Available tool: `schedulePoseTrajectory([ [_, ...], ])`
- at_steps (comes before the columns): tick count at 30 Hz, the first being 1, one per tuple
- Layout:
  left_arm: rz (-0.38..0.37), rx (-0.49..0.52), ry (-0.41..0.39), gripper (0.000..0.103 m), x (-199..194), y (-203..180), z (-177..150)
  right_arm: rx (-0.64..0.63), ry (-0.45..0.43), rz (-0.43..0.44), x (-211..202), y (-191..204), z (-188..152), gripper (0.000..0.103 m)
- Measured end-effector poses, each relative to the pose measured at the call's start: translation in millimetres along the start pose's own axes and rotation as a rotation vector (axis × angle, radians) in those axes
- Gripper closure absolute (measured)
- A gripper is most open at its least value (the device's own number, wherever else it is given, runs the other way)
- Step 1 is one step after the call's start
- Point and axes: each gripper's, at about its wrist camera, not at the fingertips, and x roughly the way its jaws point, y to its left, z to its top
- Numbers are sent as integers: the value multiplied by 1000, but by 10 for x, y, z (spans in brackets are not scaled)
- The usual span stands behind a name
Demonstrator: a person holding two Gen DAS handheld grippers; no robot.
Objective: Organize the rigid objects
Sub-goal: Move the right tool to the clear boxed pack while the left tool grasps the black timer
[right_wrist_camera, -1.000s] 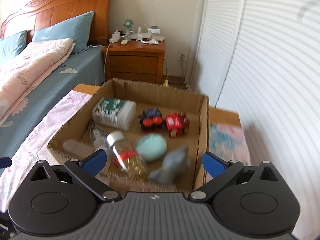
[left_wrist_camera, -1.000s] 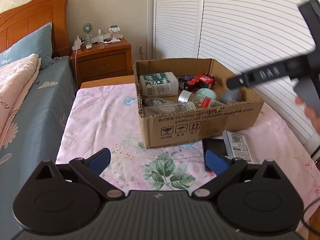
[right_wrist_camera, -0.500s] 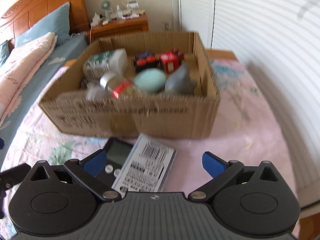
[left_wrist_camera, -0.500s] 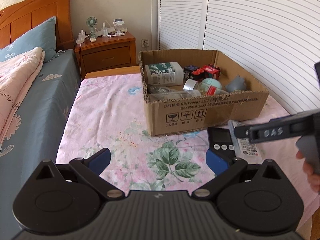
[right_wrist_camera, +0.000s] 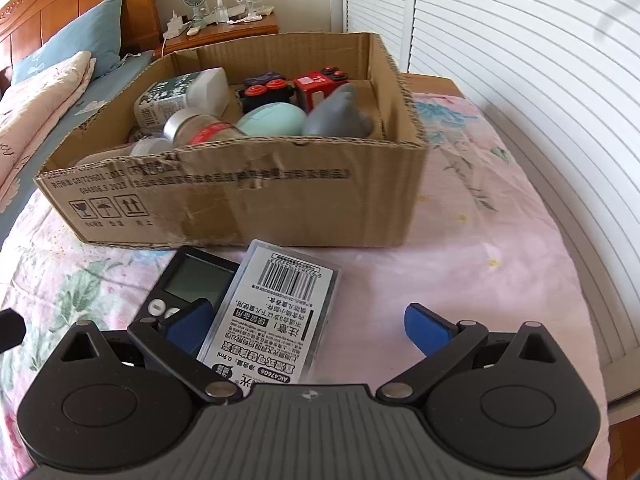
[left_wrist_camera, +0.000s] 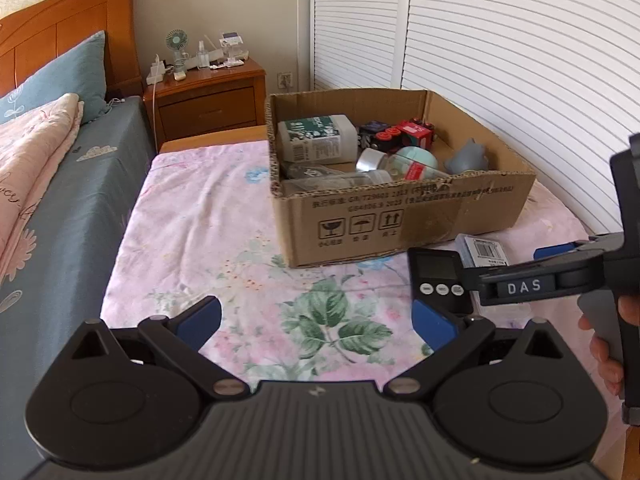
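Observation:
A cardboard box [left_wrist_camera: 400, 216] [right_wrist_camera: 240, 196] stands on the floral sheet and holds a white bottle [right_wrist_camera: 180, 92], toy cars [right_wrist_camera: 316, 84], a mint egg-shaped object [right_wrist_camera: 272, 120], a grey figure [right_wrist_camera: 340, 116] and jars. In front of it lie a black digital timer [right_wrist_camera: 192, 284] [left_wrist_camera: 438, 276] and a clear flat case with a barcode label [right_wrist_camera: 276, 312] [left_wrist_camera: 482, 250], side by side. My right gripper [right_wrist_camera: 308, 324] is open, low over the case, its left finger above the timer's edge. My left gripper [left_wrist_camera: 316, 320] is open and empty over the sheet.
A wooden nightstand [left_wrist_camera: 208, 96] with a small fan stands behind the box. A bed with blue sheet [left_wrist_camera: 68, 200] and pink quilt lies to the left. White louvred doors [left_wrist_camera: 500, 52] run along the right. The right gripper's body [left_wrist_camera: 560, 280] shows in the left wrist view.
My right gripper has come back from over the box and dropped low to the case and timer in front of it. My left gripper has shifted slightly; both stay open.

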Motion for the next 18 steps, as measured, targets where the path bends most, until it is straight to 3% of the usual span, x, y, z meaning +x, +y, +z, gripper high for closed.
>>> schedulePoseTrajectory([
  [10, -35, 23, 53, 2, 245, -261, 91, 0, -11, -17, -79, -301, -101, 0],
  [18, -80, 112, 65, 2, 480, -565, 128, -58, -23, -46, -145, -456, -217, 0],
])
